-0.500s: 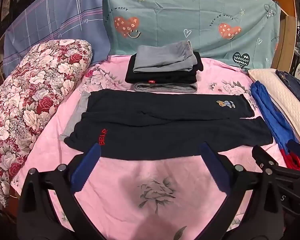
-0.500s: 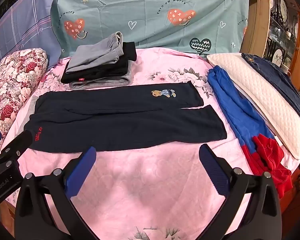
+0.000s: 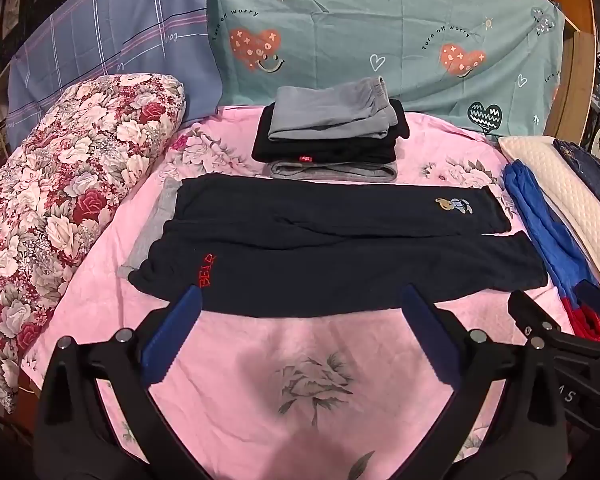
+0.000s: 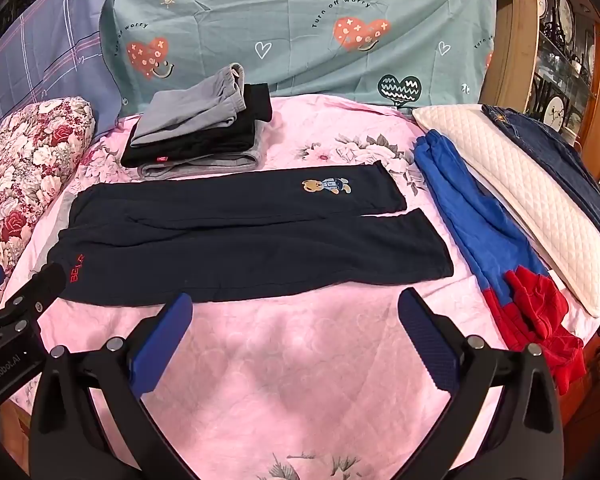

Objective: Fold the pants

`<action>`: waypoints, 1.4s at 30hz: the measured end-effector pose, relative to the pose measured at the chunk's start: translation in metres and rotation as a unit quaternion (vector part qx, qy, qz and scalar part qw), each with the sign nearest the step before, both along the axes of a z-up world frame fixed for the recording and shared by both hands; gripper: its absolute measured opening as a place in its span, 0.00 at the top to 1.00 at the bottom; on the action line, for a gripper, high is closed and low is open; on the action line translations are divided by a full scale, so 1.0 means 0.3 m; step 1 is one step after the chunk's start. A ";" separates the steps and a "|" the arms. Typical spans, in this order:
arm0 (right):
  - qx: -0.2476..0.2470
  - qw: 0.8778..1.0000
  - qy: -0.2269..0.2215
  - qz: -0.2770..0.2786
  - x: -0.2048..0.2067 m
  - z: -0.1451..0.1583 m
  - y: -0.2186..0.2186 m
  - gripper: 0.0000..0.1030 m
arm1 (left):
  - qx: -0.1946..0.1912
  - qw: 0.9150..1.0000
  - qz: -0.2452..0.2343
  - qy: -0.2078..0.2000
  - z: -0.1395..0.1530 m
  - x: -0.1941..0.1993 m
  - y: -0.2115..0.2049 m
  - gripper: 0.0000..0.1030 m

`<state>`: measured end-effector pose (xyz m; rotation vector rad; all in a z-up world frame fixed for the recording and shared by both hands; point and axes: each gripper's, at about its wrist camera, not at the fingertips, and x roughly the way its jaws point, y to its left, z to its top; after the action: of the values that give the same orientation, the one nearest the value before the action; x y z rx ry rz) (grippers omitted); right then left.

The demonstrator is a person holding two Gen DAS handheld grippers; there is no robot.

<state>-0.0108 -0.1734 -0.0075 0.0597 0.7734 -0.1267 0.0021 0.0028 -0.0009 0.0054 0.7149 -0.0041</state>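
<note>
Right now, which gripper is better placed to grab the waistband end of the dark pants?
Probably left. The left gripper hangs open right at the pants' near hem beside the red BEAR lettering; the right gripper, also open, faces mid-leg.

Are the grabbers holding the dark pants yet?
No. The left gripper and right gripper are both open and empty, hovering short of the dark pants.
</note>
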 end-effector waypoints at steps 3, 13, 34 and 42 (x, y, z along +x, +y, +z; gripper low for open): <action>0.000 1.000 0.001 0.001 0.000 -0.001 0.001 0.01 | 0.002 1.000 -0.002 0.000 -0.007 -0.003 -0.004 0.02; 0.001 1.000 0.003 0.001 -0.002 0.001 -0.003 0.01 | 0.002 1.000 -0.001 0.000 -0.010 -0.004 0.003 0.02; 0.002 1.000 0.004 0.001 0.002 -0.003 -0.002 0.01 | 0.002 1.000 -0.002 0.006 -0.010 0.006 0.002 0.02; 0.001 1.000 0.004 0.001 0.002 -0.006 -0.001 0.01 | 0.001 1.000 -0.003 0.007 -0.013 0.005 0.007 0.02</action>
<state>-0.0101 -0.1738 -0.0092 0.0610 0.7823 -0.1237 0.0038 0.0050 -0.0049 0.0100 0.7283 -0.0088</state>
